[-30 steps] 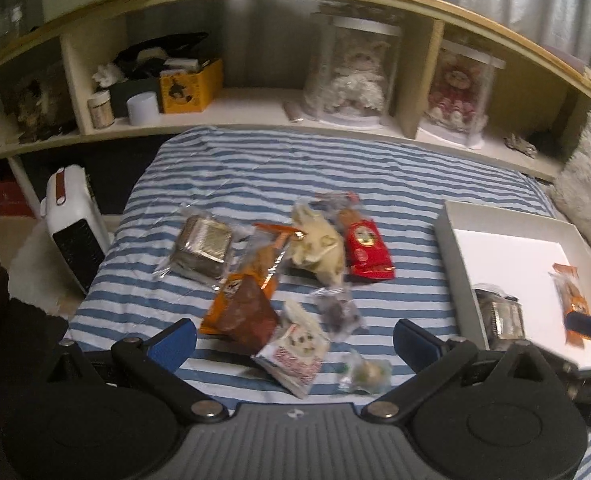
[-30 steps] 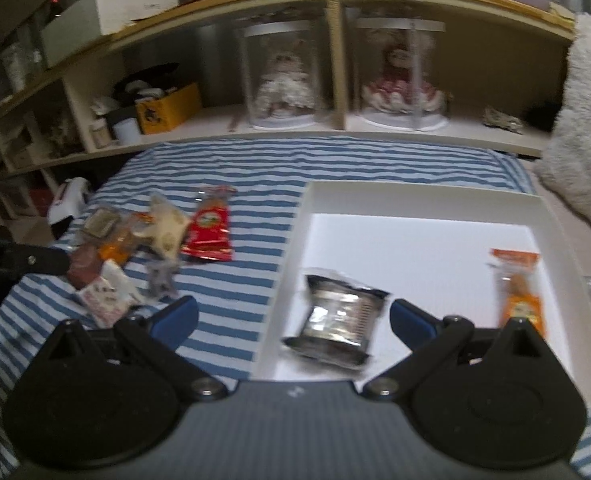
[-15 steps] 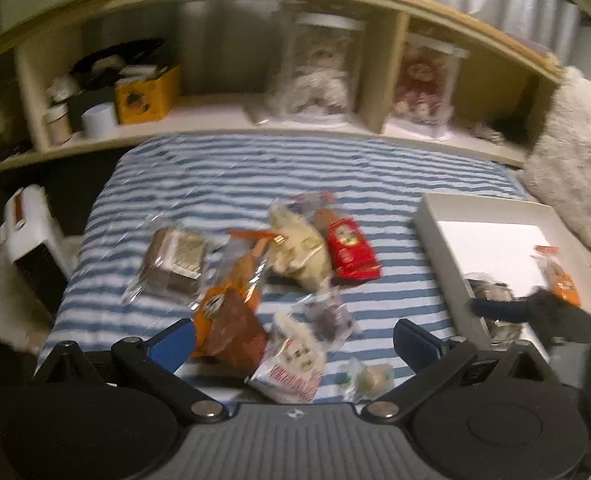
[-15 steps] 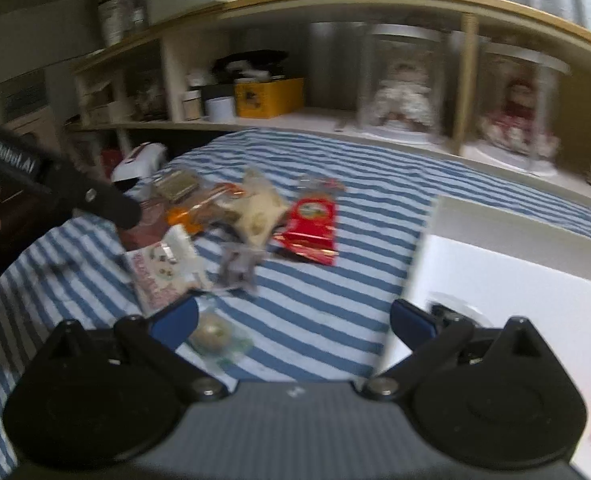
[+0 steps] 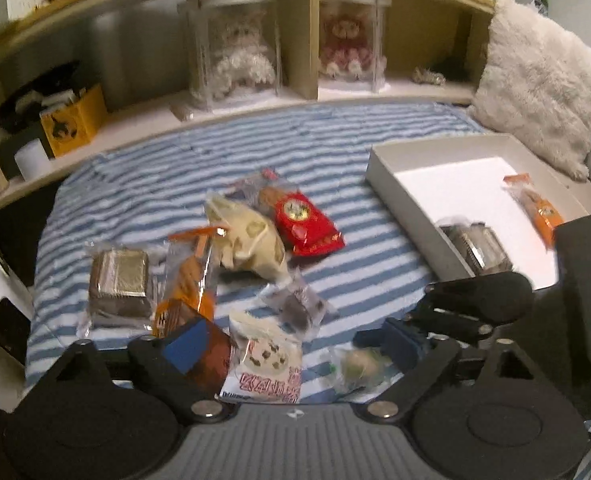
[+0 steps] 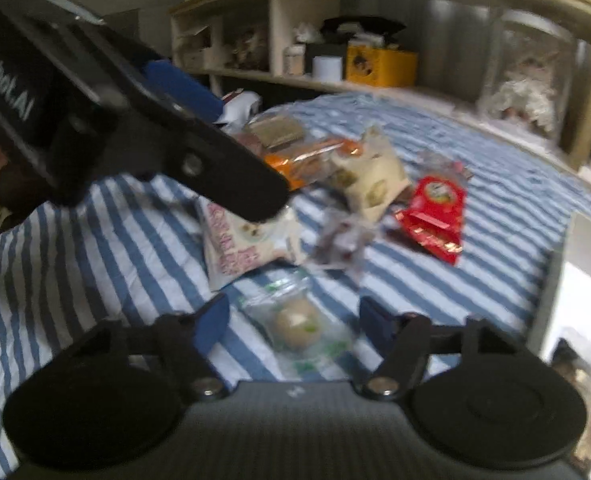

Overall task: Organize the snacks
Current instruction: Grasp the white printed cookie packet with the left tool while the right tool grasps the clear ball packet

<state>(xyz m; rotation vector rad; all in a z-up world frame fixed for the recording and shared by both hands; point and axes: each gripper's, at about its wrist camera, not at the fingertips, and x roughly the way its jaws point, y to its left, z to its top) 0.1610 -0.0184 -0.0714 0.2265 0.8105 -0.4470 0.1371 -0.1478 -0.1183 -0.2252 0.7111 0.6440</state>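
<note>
Several snack packets lie on the striped cloth (image 5: pixel 335 140). My right gripper (image 6: pixel 293 324) hangs low over a clear packet with a round pastry (image 6: pixel 295 324). Its jaws are closing, the packet lies between them, and the pads stand just off it. My left gripper (image 5: pixel 293 346) is closing too, wide around a white cookie packet (image 5: pixel 263 360), with a brown packet (image 5: pixel 211 356) at its left pad; nothing is gripped. The pastry packet (image 5: pixel 359 364) lies by its right pad. One left finger (image 6: pixel 223 176) crosses the right wrist view.
A white tray (image 5: pixel 379 168) at the right holds a silver-wrapped cake (image 5: pixel 475 248) and an orange packet (image 5: pixel 539 208). Red (image 5: pixel 307 224), cream (image 5: pixel 251 240), orange (image 5: pixel 191 276) and square brown (image 5: pixel 119 284) snacks lie further out. Shelves and a furry cushion (image 5: pixel 535 80) stand behind.
My right gripper swung left from over the tray to the snack pile and sank over the pastry packet. My left gripper came lower. Both pairs of jaws narrowed.
</note>
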